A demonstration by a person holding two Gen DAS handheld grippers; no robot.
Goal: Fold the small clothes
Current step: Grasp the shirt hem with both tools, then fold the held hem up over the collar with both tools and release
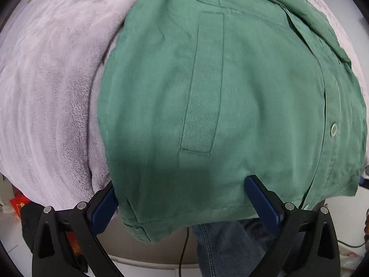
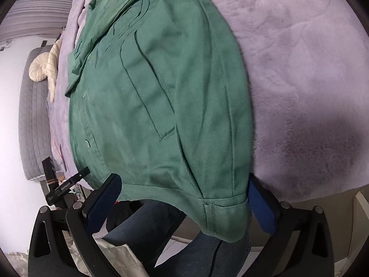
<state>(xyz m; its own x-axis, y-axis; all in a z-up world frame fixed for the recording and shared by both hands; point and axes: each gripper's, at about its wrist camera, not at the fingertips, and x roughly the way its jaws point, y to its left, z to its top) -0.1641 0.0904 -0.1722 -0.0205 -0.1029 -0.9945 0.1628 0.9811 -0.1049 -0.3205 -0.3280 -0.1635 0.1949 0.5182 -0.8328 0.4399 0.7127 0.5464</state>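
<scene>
A small green jacket [image 1: 230,87] lies spread on a lilac plush blanket [image 1: 46,87], its hem hanging over the near edge. It has a welt pocket and snap buttons. My left gripper [image 1: 182,198] is open, its blue-padded fingers [image 1: 263,205] straddling the hem's left corner. In the right wrist view the jacket [image 2: 156,97] fills the middle, on the blanket [image 2: 299,69]. My right gripper [image 2: 184,198] is open, its fingers [image 2: 106,203] on either side of the hem's right corner.
A grey quilted headboard [image 2: 34,115] and a cream shell-shaped cushion [image 2: 46,67] stand at the far left. The person's jeans [image 2: 143,226] are below the hem. The left gripper's body [image 2: 62,187] shows left of the jacket.
</scene>
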